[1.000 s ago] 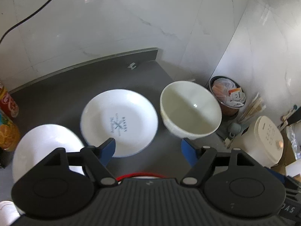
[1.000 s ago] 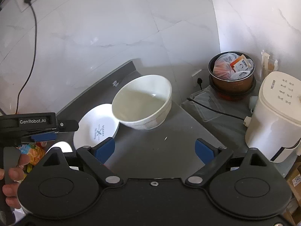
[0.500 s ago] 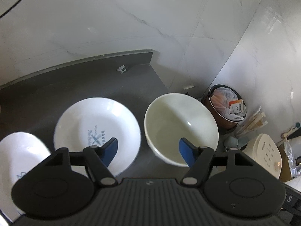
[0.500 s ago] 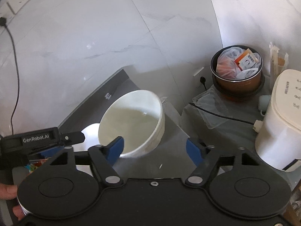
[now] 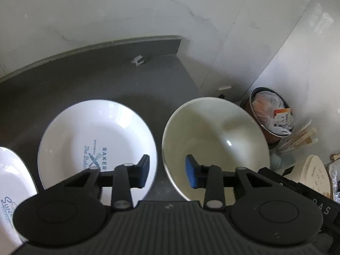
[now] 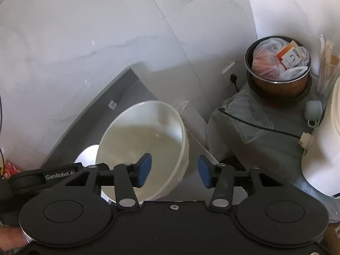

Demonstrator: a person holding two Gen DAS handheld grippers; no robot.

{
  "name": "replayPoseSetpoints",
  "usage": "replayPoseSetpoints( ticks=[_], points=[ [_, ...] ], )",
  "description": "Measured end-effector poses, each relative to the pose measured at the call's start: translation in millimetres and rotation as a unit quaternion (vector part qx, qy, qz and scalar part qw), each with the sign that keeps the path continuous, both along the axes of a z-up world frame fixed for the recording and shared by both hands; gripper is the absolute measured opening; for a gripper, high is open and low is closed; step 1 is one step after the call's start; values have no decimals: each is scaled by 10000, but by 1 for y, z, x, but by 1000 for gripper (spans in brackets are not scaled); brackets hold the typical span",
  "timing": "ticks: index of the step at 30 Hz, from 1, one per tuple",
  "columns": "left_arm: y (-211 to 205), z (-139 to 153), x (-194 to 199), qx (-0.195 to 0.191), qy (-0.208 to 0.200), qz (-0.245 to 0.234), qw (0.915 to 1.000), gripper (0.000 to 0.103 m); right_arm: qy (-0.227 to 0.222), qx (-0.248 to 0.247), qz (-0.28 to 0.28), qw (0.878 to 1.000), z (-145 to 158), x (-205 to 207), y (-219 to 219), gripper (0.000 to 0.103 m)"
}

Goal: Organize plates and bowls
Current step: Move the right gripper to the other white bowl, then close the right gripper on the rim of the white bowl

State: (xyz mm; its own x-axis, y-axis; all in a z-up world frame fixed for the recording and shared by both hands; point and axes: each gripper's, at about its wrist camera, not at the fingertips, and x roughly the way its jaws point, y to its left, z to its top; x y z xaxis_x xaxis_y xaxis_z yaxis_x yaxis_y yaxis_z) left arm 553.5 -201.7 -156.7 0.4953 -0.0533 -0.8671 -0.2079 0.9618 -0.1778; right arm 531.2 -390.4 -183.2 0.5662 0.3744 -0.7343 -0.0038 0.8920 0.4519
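hovering over the dark counter (image 5: 119,80), the left gripper (image 5: 166,169) has its jaws apart, one on each side of the bowl (image 5: 214,142) rim. the right gripper (image 6: 174,169) is spread around the far rim too. a plate (image 5: 97,140) lies left.

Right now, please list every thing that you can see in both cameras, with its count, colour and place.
bowl: 1, white, right end of the dark counter
plates: 2, white with blue lettering, left of the bowl
pot: 1, brown, filled with bags, on the lower surface at right
appliance: 1, cream, far right
cable: 1, black, on the lower surface
left gripper: 1, black with blue pads, open, astride the bowl's left rim
right gripper: 1, black with blue pads, open, astride its right rim
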Motion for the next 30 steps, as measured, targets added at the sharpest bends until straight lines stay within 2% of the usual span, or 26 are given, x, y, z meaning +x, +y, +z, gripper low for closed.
replayPoseSetpoints(
  ticks=[2, 4, 5, 13, 30],
  points=[
    [0, -4, 2, -7, 25, -11, 10000, 29, 107, -96, 89, 9999, -5, 4, 5, 33],
    [-1, -10, 4, -54, 115, -127, 9998, 19, 232, -181, 98, 9995, -11, 8, 6, 18],
    [-1, -12, 5, -89, 159, -137, 9997, 11, 201, -127, 83, 9997, -12, 7, 6, 17],
    [0, 1, -7, -178, -26, -223, 9996, 11, -8, -179, 95, 9998, 0, -10, 2, 17],
    [18, 54, -49, -187, -527, -649, 9963, 11, -499, -200, -284, 9982, 45, -67, 15, 17]
  ],
)
